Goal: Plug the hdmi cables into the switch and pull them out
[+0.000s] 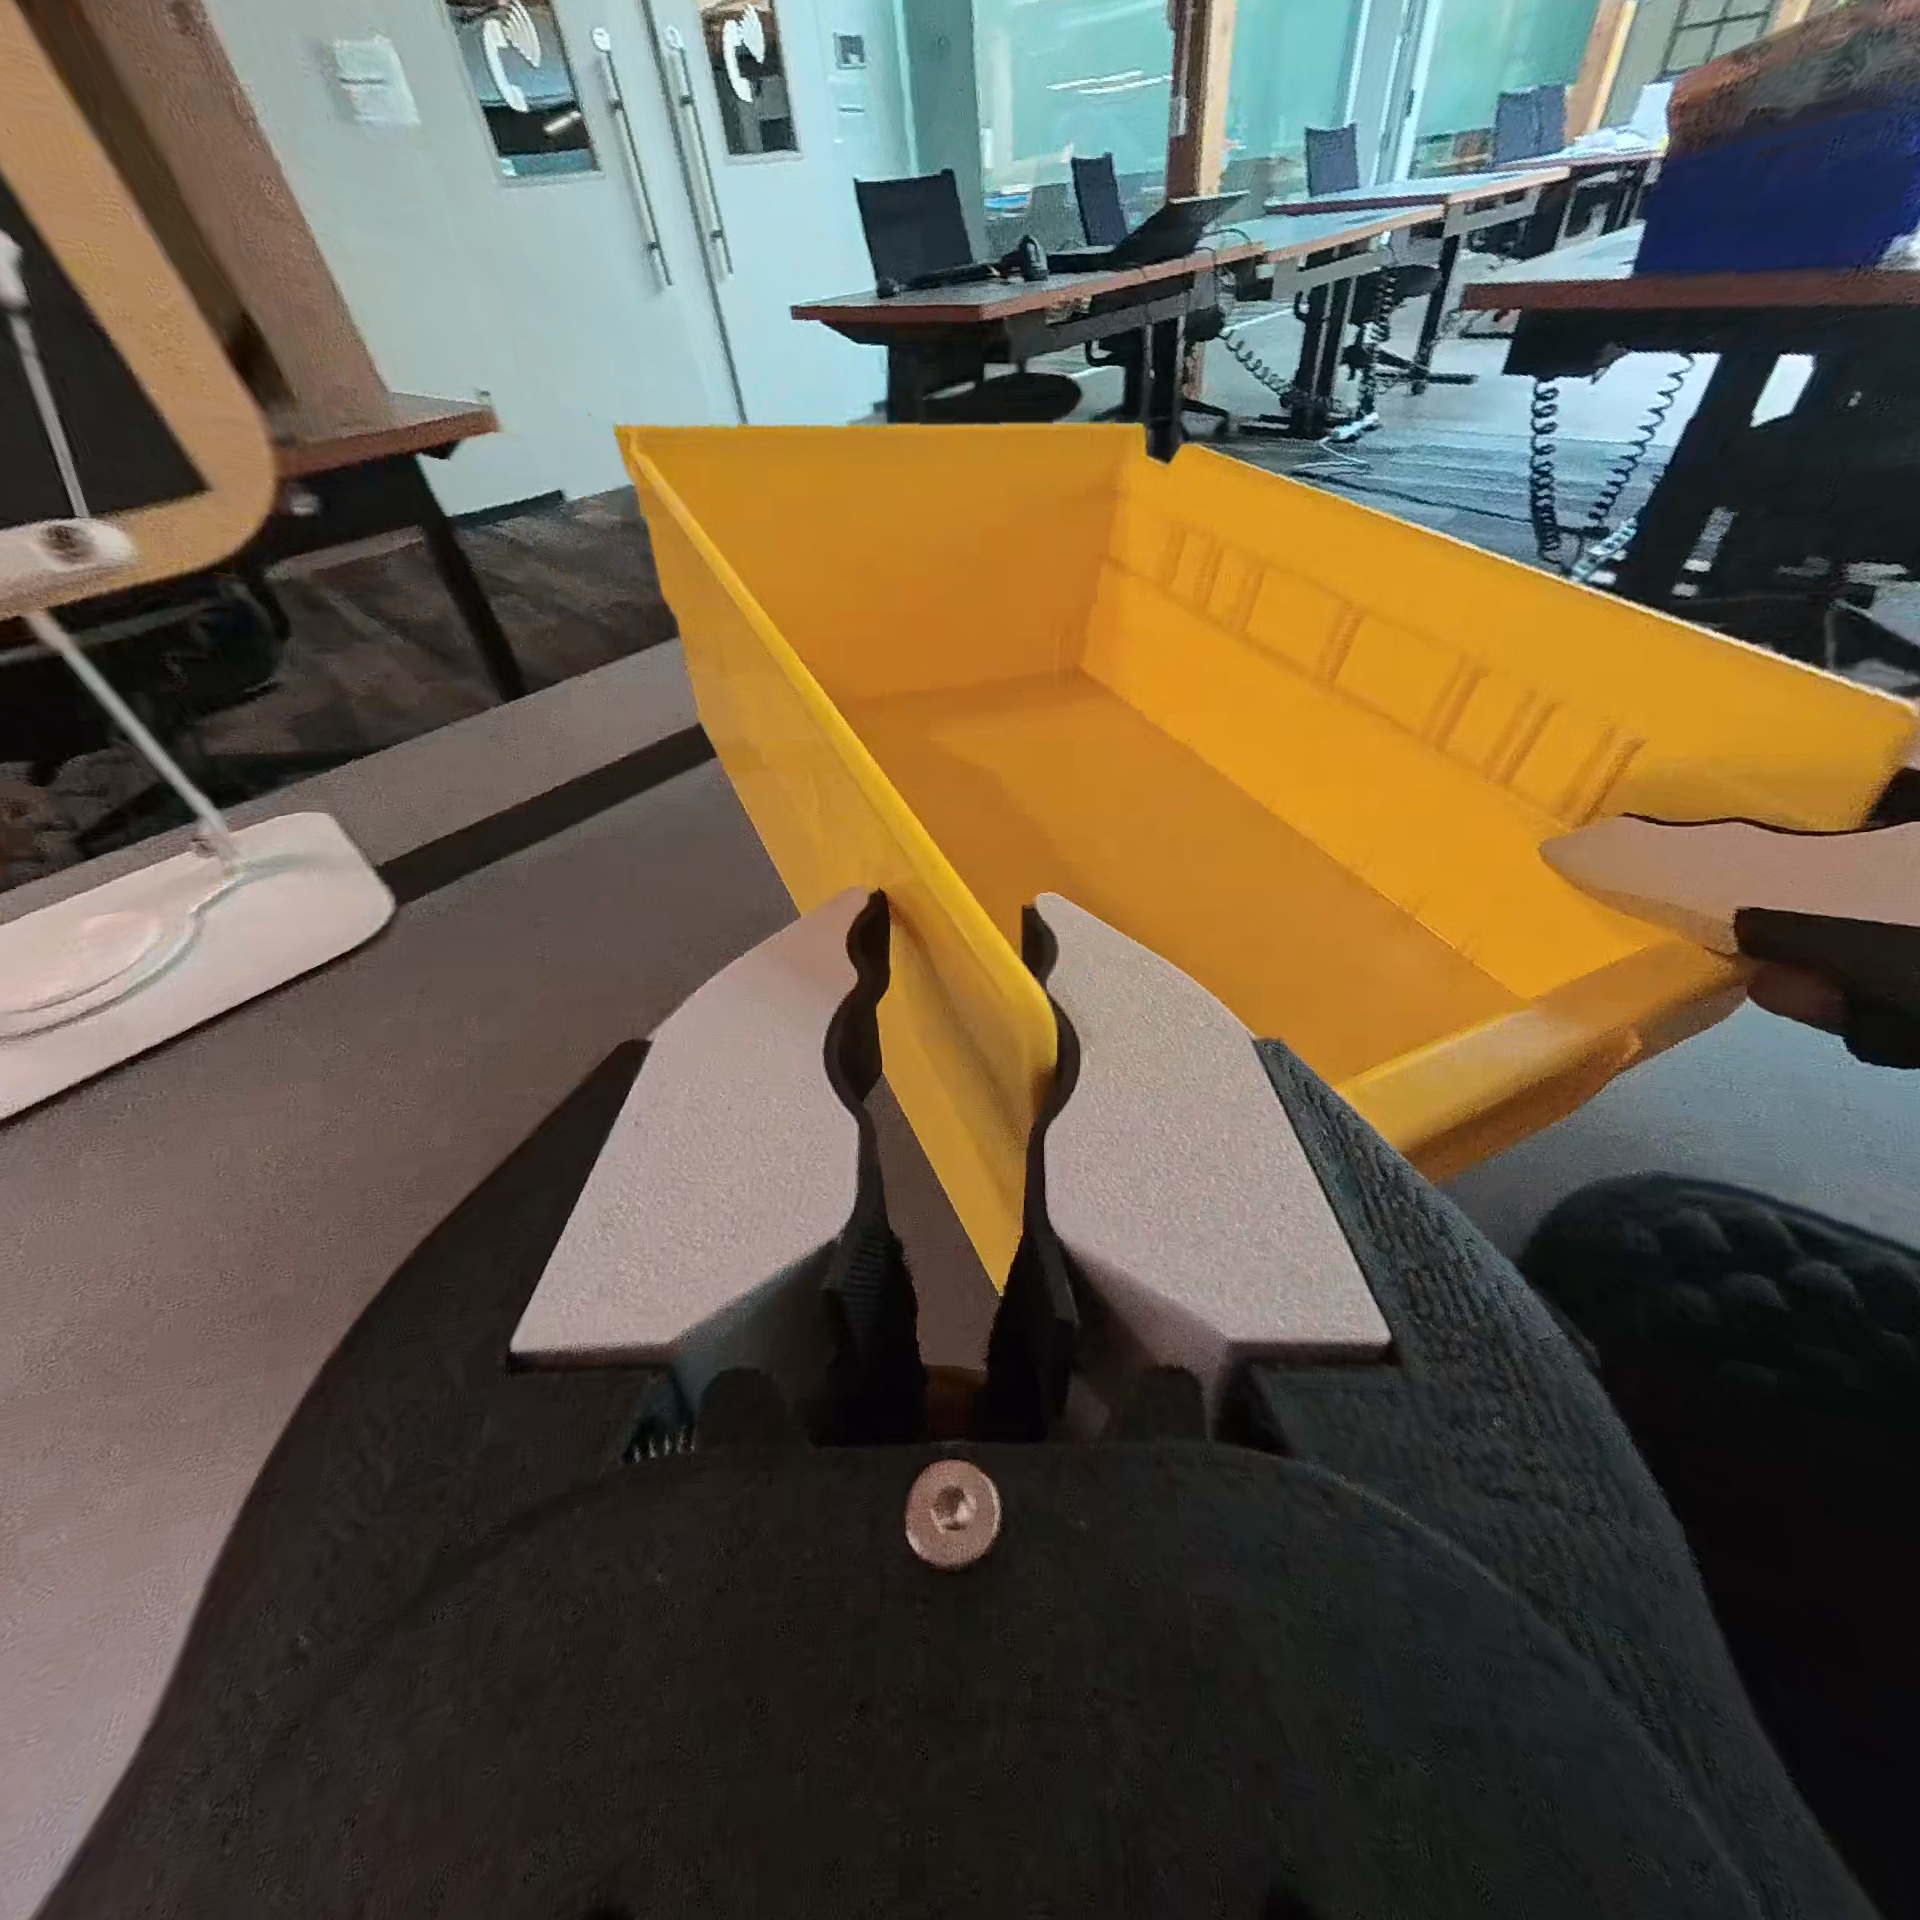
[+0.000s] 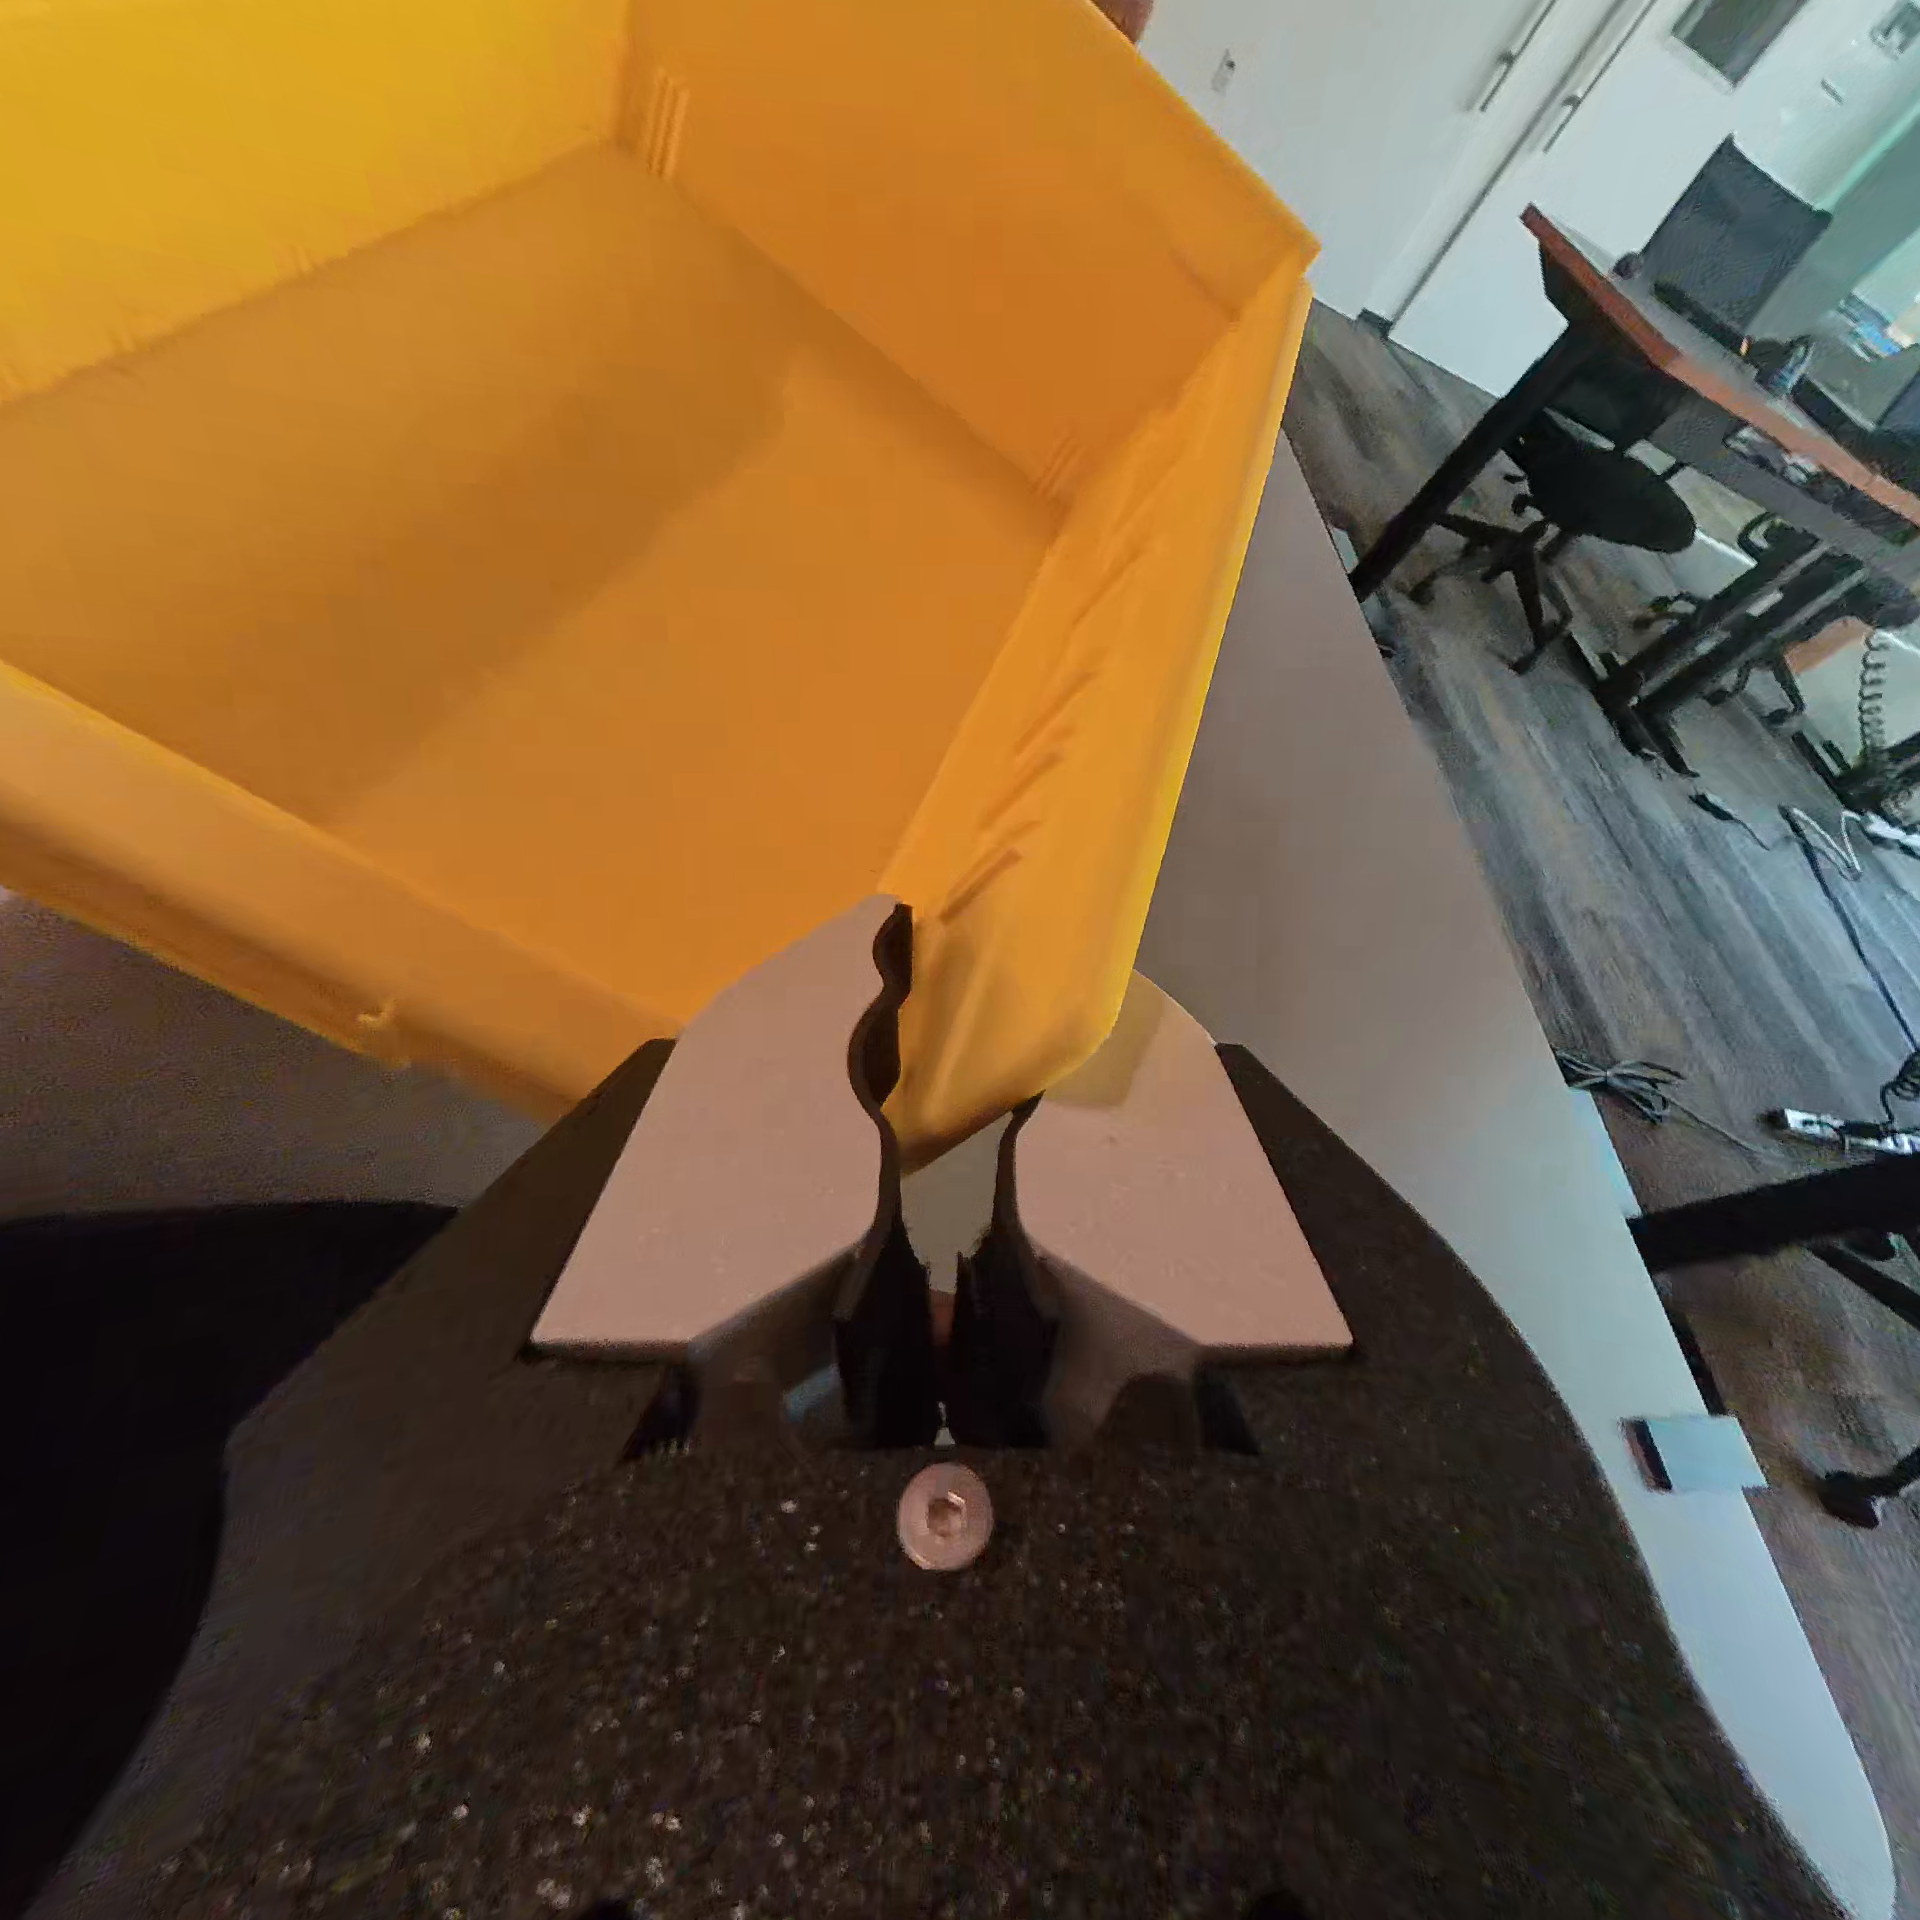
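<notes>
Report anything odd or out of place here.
The yellow bin is empty and tilted, pinched on opposite walls by the left tongs and right tongs. No HDMI cables or switch are in view.

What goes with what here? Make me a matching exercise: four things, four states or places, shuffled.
1 left gripper
2 right gripper
3 bin
4 laptop

a on a far desk
b shut on the bin's right wall
c yellow, empty
d shut on the bin's left wall

Pairs: 1-d, 2-b, 3-c, 4-a
</notes>
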